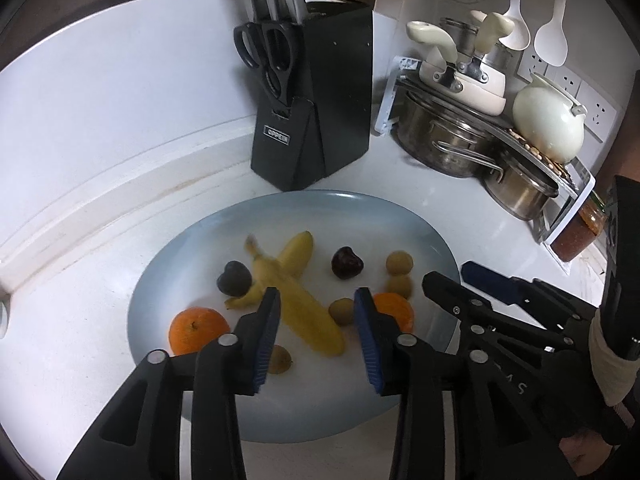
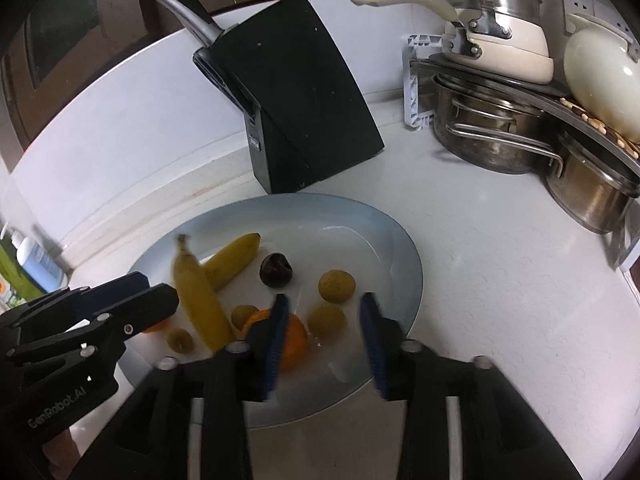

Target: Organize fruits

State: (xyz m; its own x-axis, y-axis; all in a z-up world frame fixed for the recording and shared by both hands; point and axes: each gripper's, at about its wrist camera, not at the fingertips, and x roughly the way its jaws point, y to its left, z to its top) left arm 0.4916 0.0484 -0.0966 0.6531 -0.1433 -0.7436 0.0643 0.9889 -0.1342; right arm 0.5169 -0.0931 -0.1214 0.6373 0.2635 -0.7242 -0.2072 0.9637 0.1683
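Note:
A pale blue plate (image 1: 400, 220) holds two crossed bananas (image 1: 308, 312), two oranges (image 1: 196, 330), two dark plums (image 1: 346, 263) and several small yellow-green fruits (image 1: 399, 262). My left gripper (image 1: 318, 338) is open and empty, just above the near banana. My right gripper (image 2: 324, 340) is open and empty above the plate (image 2: 360, 216), with an orange (image 2: 294, 338) by its left finger and a yellow-green fruit (image 2: 327, 320) between the fingers. The right gripper also shows at the right of the left wrist view (image 1: 452, 276).
A black knife block (image 1: 316, 104) with scissors stands just behind the plate. Steel pots (image 1: 444, 140), a cream pan and a kettle (image 1: 550, 120) sit on a rack at back right. A jar (image 1: 580, 232) stands by the rack. Bottles (image 2: 28, 260) stand at far left.

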